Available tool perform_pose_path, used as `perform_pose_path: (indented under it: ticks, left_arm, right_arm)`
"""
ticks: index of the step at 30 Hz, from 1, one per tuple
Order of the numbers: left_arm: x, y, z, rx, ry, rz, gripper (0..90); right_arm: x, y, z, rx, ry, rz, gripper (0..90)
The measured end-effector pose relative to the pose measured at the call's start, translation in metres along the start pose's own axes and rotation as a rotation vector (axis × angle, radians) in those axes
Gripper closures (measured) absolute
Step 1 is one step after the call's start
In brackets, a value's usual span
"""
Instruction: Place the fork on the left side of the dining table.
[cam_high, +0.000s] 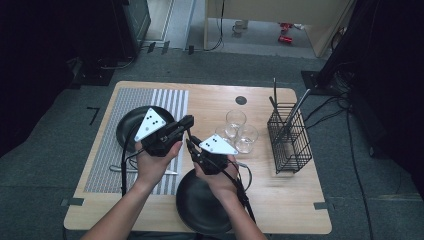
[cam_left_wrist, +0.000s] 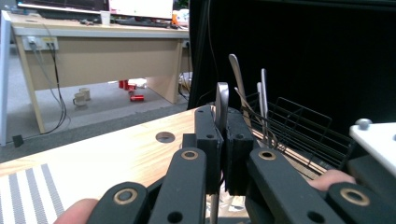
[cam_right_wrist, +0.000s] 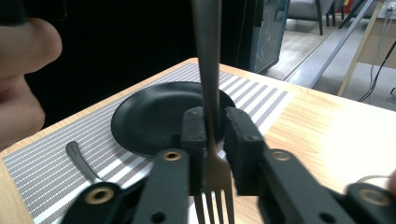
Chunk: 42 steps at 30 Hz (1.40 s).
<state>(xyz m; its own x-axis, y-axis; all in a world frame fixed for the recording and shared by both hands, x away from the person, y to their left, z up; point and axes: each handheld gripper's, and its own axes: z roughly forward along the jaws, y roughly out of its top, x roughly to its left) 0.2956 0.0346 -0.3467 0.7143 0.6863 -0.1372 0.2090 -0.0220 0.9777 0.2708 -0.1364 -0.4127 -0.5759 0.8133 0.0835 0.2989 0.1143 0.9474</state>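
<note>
Left claw (cam_left_wrist: 223, 154): jaws closed tight on the fork (cam_left_wrist: 222, 105) handle; the handle end sticks up between the pads in the left gripper view.

Right claw (cam_right_wrist: 215, 135): jaws around the same fork (cam_right_wrist: 208, 70) near its neck, tines (cam_right_wrist: 215, 205) pointing back toward the camera. There is a visible gap between the fork and the pad on the right in this view; it sits against or just beside the other pad. Reads as loosened, not clamped.

In the high view both claws meet tip to tip above the middle of the table (cam_high: 280, 200): left claw (cam_high: 187, 122), right claw (cam_high: 190, 143). The fork spans between them and is too small to make out there.

Room around them:
- Glasses (cam_high: 237, 131): three, clustered just right of the claws, near.
- Basket (cam_high: 289, 136): wire, with cutlery standing in it, right of the glasses and near the table's right edge.
- Far plate (cam_high: 131, 125): black, on the striped mat (cam_high: 115, 145), under or behind the left claw.
- Near plate (cam_high: 197, 205): black, at the front edge, below the right hand.
- Knife (cam_right_wrist: 80, 161): lies on the mat, front left.
- Open wood at front right and at the back centre.

Pose:
- Left hand (cam_high: 155, 162) comes in from bottom left, claw angled up and right.
- Right hand (cam_high: 220, 177) comes from the bottom centre, claw pointed up and left at the left claw.
- Both are raised off the table.
</note>
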Motion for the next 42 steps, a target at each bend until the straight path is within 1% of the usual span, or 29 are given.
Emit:
perform_pose_path:
  ticks: [2,3,4,6,8,9,10,11,12,13,14,15,16,17,20,23,26,27,28,31,32,33,35,36,38,39,41,42]
  left_arm:
    - [0.002,0.0,0.0,-0.006,0.003,-0.005,88.3]
    - [0.002,0.0,0.0,-0.006,0.003,-0.005,88.3]
    - [0.003,0.001,0.0,-0.01,0.008,-0.005,88.3]
    - [0.005,0.001,0.0,-0.014,0.007,-0.011,88.3]
    - [0.007,0.002,0.0,-0.02,0.013,-0.012,88.3]
    - [0.007,0.002,0.0,-0.019,0.014,-0.012,88.3]
    - [0.007,0.002,0.0,-0.019,0.014,-0.012,88.3]
    - [0.01,0.003,0.0,-0.02,0.018,-0.007,88.3]
    - [0.01,0.003,0.0,-0.02,0.018,-0.007,88.3]
    - [0.011,0.003,0.0,-0.023,0.022,-0.007,88.3]
    - [0.012,0.003,0.0,-0.024,0.025,-0.005,88.3]
    - [0.015,0.003,0.0,-0.025,0.031,-0.008,88.4]
    - [0.015,0.003,0.0,-0.025,0.031,-0.008,88.3]
    - [0.019,0.002,0.0,-0.027,0.039,-0.016,88.3]
    - [0.023,0.002,-0.001,-0.03,0.052,-0.021,88.3]
    - [0.027,0.002,-0.002,-0.035,0.061,-0.022,88.4]
    - [0.029,0.002,-0.001,-0.037,0.064,-0.021,88.4]
    - [0.031,0.002,-0.001,-0.036,0.066,-0.02,88.4]
    - [0.033,0.002,-0.001,-0.039,0.071,-0.022,88.4]
    - [0.037,0.001,-0.001,-0.039,0.079,-0.027,88.4]
    - [0.037,0.001,-0.001,-0.039,0.079,-0.027,88.4]
    - [0.04,0.001,0.0,-0.041,0.087,-0.035,88.4]
    - [0.041,0.001,0.0,-0.042,0.09,-0.039,88.3]
    - [0.043,0.002,0.001,-0.043,0.101,-0.038,88.4]
    - [0.045,0.002,0.001,-0.047,0.106,-0.038,88.3]
    - [0.048,0.002,0.002,-0.047,0.111,-0.042,88.3]
    - [0.051,0.003,0.003,-0.041,0.099,-0.049,88.3]
    - [0.052,0.003,0.004,-0.04,0.101,-0.05,88.3]
  right_arm:
    - [-0.003,-0.001,-0.004,0.002,0.001,0.002,67.8]
    - [-0.003,-0.001,-0.004,0.002,0.001,0.002,67.8]
    - [-0.007,-0.002,-0.009,0.004,-0.001,0.009,58.3]
    - [-0.011,-0.004,-0.014,0.012,-0.003,0.013,52.3]
    - [-0.016,-0.007,-0.019,0.022,-0.009,0.006,46.4]
    - [-0.018,-0.008,-0.023,0.033,-0.012,0.005,41.5]
    - [-0.02,-0.01,-0.026,0.044,-0.021,0.005,36.2]
    - [-0.024,-0.012,-0.03,0.058,-0.042,0.004,32.1]
    - [-0.024,-0.012,-0.03,0.058,-0.042,0.004,32.1]
    - [-0.026,-0.014,-0.033,0.064,-0.053,0.004,28.5]
    - [-0.03,-0.017,-0.038,0.071,-0.067,0.008,25.2]
    - [-0.038,-0.021,-0.046,0.078,-0.086,0.019,20.6]
    - [-0.038,-0.021,-0.046,0.078,-0.086,0.019,20.6]
    - [-0.046,-0.026,-0.055,0.085,-0.105,0.042,17.6]
    - [-0.057,-0.033,-0.067,0.096,-0.118,0.061,13.8]
    - [-0.068,-0.042,-0.08,0.101,-0.138,0.076,12.7]
    - [-0.077,-0.053,-0.092,0.116,-0.163,0.079,12.2]
    - [-0.077,-0.053,-0.092,0.116,-0.163,0.079,12.2]
    - [-0.082,-0.063,-0.1,0.132,-0.169,0.094,11.6]
    - [-0.089,-0.076,-0.108,0.151,-0.183,0.109,11.6]
    - [-0.089,-0.076,-0.108,0.151,-0.183,0.109,11.6]
    - [-0.094,-0.085,-0.114,0.164,-0.191,0.131,11.6]
    - [-0.096,-0.088,-0.116,0.166,-0.192,0.139,11.7]
    - [-0.1,-0.096,-0.122,0.172,-0.197,0.151,11.7]
    - [-0.104,-0.102,-0.125,0.182,-0.202,0.157,11.8]
    - [-0.105,-0.105,-0.127,0.19,-0.205,0.159,12.4]
    - [-0.109,-0.11,-0.129,0.202,-0.209,0.163,12.5]
    - [-0.11,-0.112,-0.13,0.209,-0.21,0.162,12.5]
